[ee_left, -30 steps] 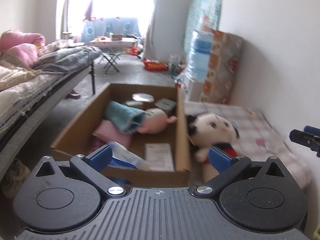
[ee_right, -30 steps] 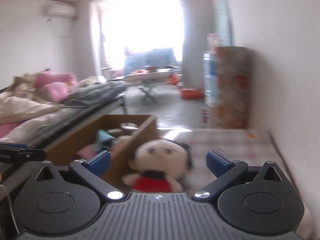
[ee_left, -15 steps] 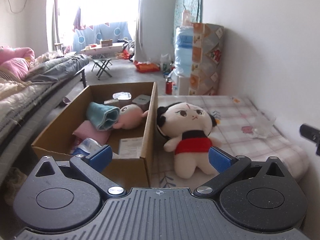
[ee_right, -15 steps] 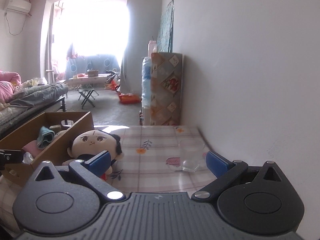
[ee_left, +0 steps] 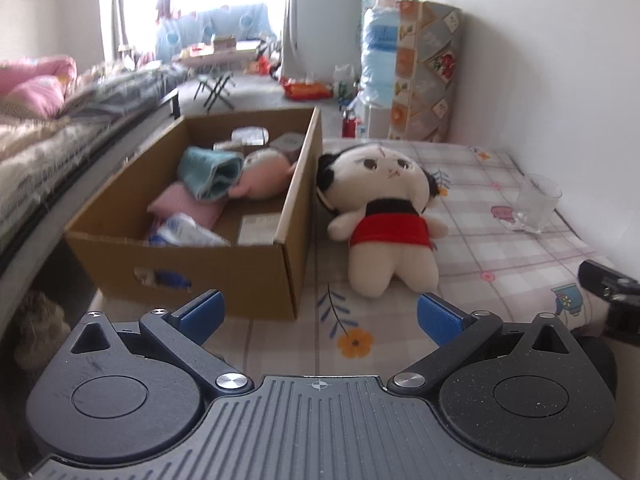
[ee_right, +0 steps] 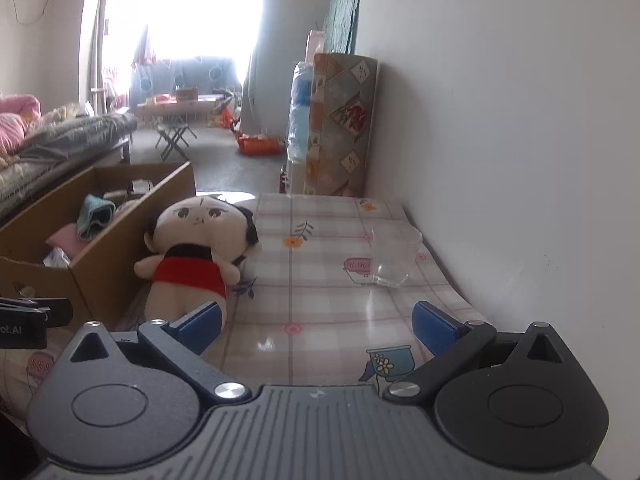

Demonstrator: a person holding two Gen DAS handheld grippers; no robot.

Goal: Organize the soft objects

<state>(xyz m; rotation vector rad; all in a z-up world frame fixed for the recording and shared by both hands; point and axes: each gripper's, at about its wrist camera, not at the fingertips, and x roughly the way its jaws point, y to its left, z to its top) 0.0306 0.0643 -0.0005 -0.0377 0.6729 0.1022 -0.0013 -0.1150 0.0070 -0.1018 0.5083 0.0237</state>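
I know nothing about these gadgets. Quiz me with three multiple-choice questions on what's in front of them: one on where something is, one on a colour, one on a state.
1. Where does the plush doll lie?
A. inside the cardboard box
B. on the tablecloth, right beside the cardboard box
C. on the bed

2. What colour is the doll's skirt?
A. red
B. green
C. yellow

3. How do the left tool and right tool stand?
A. both shut on the doll
B. one open, one shut
C. both open, holding nothing

Answers: 1 B, the doll rests outside the box wall on the checked cloth. 2 A, the band around its middle is red. 3 C, the blue pads of each tool stand wide apart with only cloth between them.
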